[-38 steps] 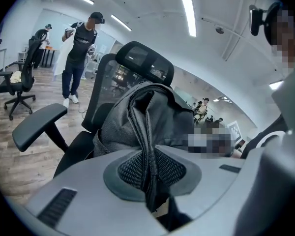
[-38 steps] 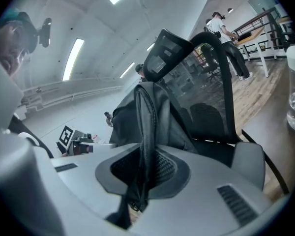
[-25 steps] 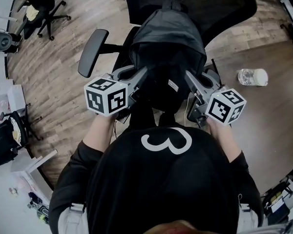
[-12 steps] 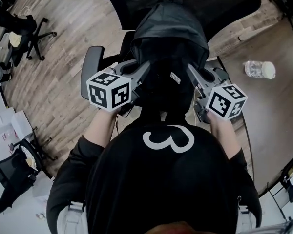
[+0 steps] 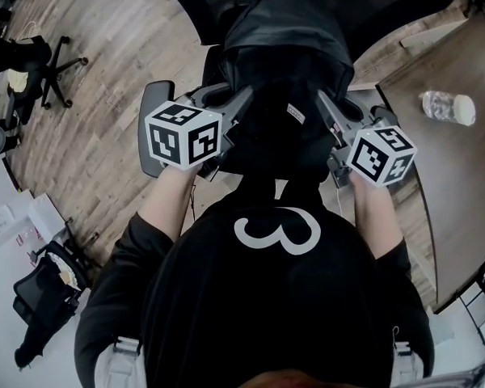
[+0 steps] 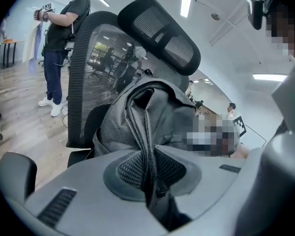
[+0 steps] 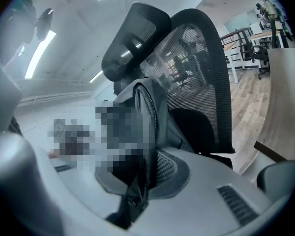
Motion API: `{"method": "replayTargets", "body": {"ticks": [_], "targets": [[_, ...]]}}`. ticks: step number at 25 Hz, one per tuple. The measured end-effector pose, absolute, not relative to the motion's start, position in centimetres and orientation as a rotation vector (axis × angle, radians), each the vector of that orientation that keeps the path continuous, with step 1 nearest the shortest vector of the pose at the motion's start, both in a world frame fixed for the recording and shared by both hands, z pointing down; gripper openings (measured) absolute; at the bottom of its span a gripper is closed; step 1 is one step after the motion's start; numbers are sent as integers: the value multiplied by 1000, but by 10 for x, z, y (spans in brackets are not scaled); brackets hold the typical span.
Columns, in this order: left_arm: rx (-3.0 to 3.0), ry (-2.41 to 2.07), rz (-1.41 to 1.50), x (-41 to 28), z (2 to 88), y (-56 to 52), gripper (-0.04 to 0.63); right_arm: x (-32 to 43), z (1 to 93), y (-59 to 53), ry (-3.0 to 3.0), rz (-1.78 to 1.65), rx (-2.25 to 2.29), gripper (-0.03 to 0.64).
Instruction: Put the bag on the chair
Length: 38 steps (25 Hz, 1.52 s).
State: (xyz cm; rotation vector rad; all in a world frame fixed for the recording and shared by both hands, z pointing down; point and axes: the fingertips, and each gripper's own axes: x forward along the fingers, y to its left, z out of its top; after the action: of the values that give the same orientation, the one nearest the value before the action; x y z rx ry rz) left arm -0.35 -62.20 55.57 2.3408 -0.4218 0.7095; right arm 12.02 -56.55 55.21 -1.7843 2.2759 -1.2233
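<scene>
You stand on a wooden floor (image 5: 89, 71) that bears the mesh chair (image 5: 155, 128) and another office chair (image 5: 32, 59); right, the table (image 5: 461, 192) carries a bottle (image 5: 449, 107) lying flat.

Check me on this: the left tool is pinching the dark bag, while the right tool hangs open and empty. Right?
Not quite. The right tool is not open and empty: the right gripper view shows it shut on a fold of the bag too. The left tool does pinch the bag.

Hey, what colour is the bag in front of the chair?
The bag is dark grey, almost black; the left gripper view shows it best.
</scene>
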Motion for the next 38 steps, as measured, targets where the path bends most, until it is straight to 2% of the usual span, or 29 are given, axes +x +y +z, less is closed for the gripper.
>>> {"method": "replayTargets", "body": {"ticks": [12,38], "targets": [[2390,-350,780,2,594,-636,66,126,594,-576,2218,-1254,-1876,52],[2264,-299,651,-10,619,-653,67,115,609,-588,2129,-1221,-1920,52]]}}
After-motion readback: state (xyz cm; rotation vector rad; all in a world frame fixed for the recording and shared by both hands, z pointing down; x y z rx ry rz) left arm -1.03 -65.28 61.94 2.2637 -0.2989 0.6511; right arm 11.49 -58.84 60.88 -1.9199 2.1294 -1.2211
